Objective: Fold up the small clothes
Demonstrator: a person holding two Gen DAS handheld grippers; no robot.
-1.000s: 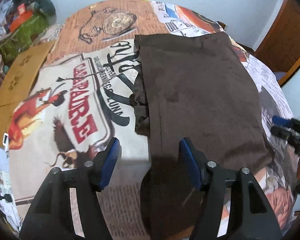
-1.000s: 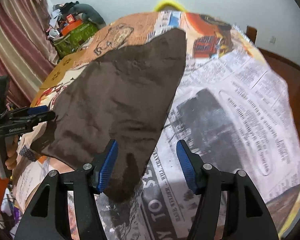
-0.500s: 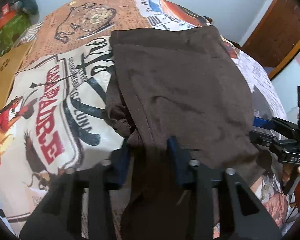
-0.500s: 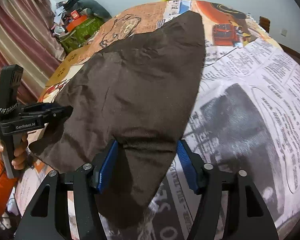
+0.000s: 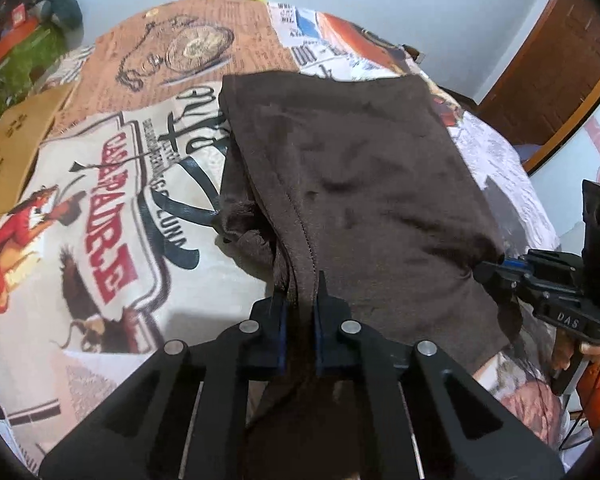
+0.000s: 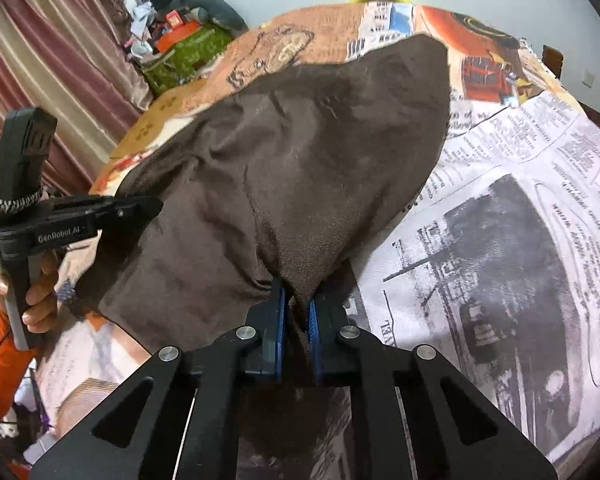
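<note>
My two views are evenly, softly lit, without glare. Fisheye bending curves everything toward dark corners; a soft shadow lies just ahead of my left hand-held gripper [image 5: 300,304].

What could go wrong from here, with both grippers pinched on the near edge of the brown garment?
1. The left gripper is shut on the brown garment beside a bunched flap; lifting may trap that lump inside the fold.
2. The right gripper holds only a small gather at its corner, so the cloth could slip out.
3. The printed bedspread is loose fabric; the pads may have caught it too, though the pictures cannot confirm this.
</note>
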